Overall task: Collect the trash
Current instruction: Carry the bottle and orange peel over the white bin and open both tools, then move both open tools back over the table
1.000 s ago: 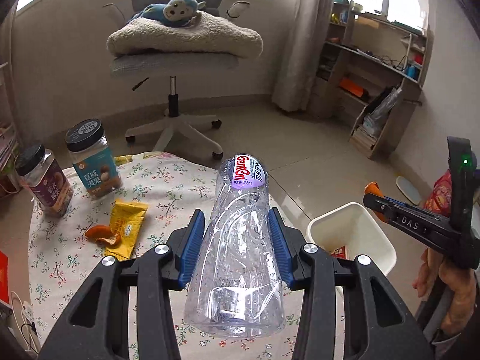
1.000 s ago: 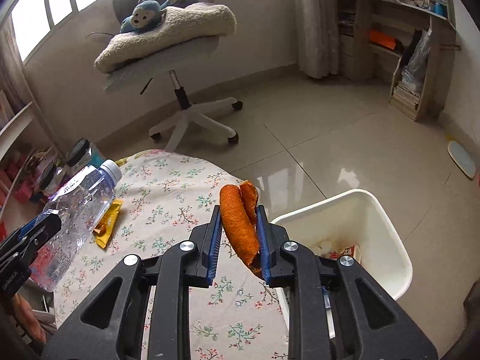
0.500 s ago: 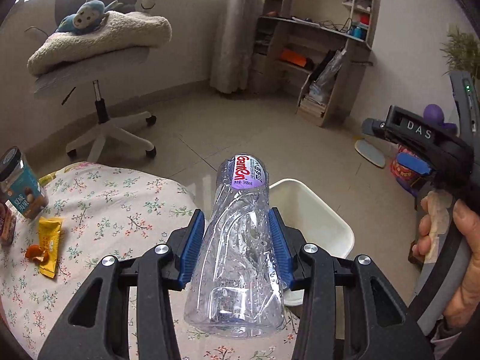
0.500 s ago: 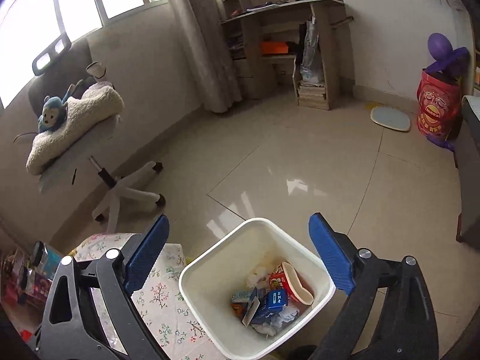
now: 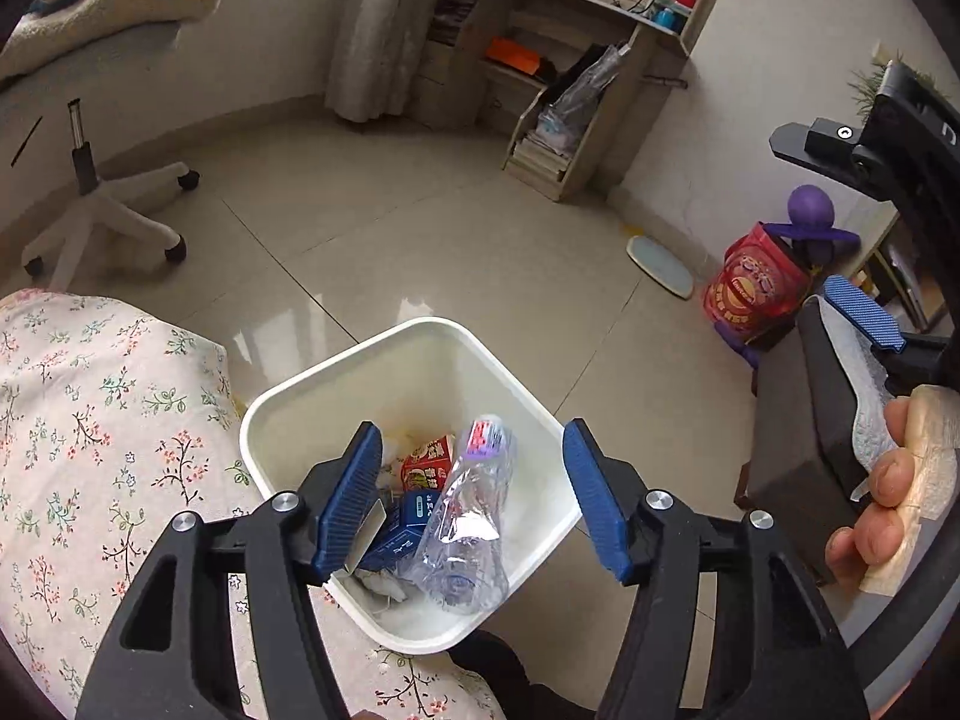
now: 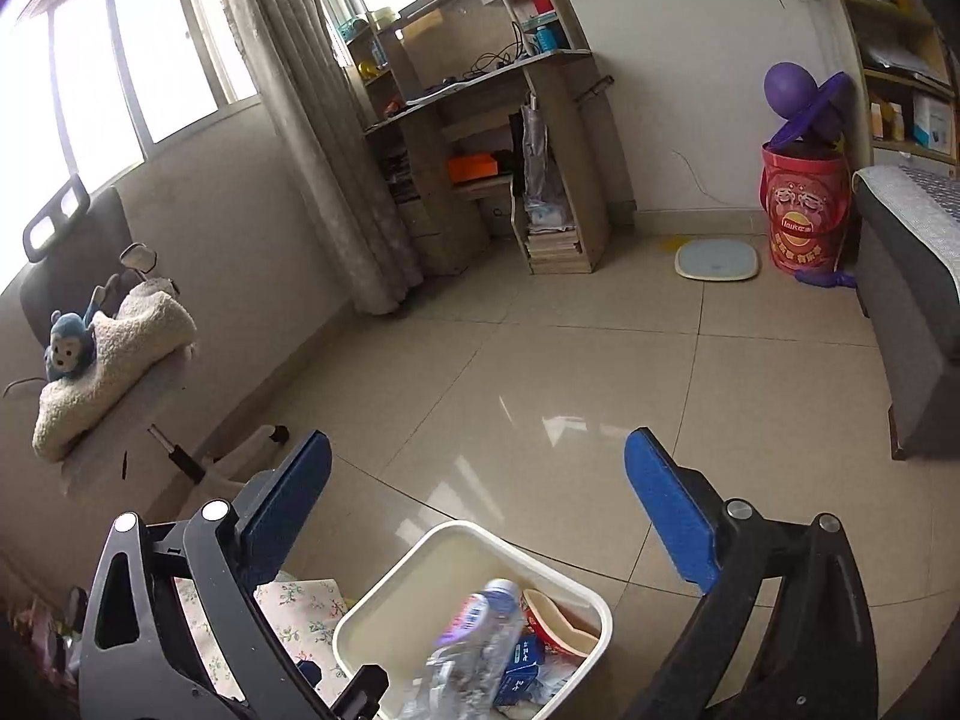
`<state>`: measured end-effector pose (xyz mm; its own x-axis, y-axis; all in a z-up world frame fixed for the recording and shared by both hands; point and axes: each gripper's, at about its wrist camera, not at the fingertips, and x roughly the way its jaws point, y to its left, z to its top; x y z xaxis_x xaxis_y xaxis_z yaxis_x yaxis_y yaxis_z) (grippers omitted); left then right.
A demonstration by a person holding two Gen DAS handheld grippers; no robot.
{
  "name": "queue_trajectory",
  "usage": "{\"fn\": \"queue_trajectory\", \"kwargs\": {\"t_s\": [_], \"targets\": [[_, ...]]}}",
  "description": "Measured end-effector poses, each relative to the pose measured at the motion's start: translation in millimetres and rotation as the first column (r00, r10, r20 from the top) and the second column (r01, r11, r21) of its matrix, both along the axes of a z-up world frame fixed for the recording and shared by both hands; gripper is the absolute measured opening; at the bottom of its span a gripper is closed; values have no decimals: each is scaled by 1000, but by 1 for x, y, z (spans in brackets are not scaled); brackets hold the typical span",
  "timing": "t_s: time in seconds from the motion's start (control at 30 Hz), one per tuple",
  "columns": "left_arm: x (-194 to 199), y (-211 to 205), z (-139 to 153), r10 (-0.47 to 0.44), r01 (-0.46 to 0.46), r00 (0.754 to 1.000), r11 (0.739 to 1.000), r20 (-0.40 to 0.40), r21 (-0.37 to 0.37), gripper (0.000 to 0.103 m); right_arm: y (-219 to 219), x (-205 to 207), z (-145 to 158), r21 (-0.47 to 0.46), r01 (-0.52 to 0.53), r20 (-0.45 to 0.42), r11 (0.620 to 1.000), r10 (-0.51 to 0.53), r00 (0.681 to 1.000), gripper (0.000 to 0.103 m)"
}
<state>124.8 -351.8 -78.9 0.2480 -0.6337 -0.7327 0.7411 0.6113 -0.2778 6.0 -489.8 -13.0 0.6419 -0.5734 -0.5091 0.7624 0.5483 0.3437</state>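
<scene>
A white trash bin stands on the floor beside the table. In it lies a crushed clear plastic bottle with a purple label, among small cartons and wrappers. My left gripper is open and empty, right above the bin. My right gripper is open and empty, higher up and beyond the bin, where the bottle shows blurred. The right gripper's blue pad shows at the right edge of the left wrist view.
The table with a floral cloth is left of the bin. An office chair with a cushion and toy monkey stands by the window. Shelves, a red bucket, a scale and a dark sofa line the room.
My left gripper has opened over the bin and the bottle has dropped into it. My right gripper has risen and tilted away from the bin, still open after letting go of the orange peel.
</scene>
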Motion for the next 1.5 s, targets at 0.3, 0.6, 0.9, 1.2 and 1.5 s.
{"fn": "queue_trajectory", "kwargs": {"t_s": [0.3,0.6,0.9,1.2,1.5], "targets": [[16,65,18,253,-279,936,957,243,78,72,31,19,2,-60,-58,-55,996,55,997,96],[41,142,45,487,-522,801,853,347,6,84,104,66,-1,-165,-205,-181,965,175,968,96],[62,208,44,618,-655,703,755,352,-19,91,178,108,-4,-218,-336,-271,916,274,923,96],[109,281,13,713,-759,639,646,287,87,91,228,145,-18,-188,-423,-316,886,354,880,96],[184,368,-49,843,-836,532,508,79,210,91,263,166,-21,-140,-503,-284,853,452,846,96]]}}
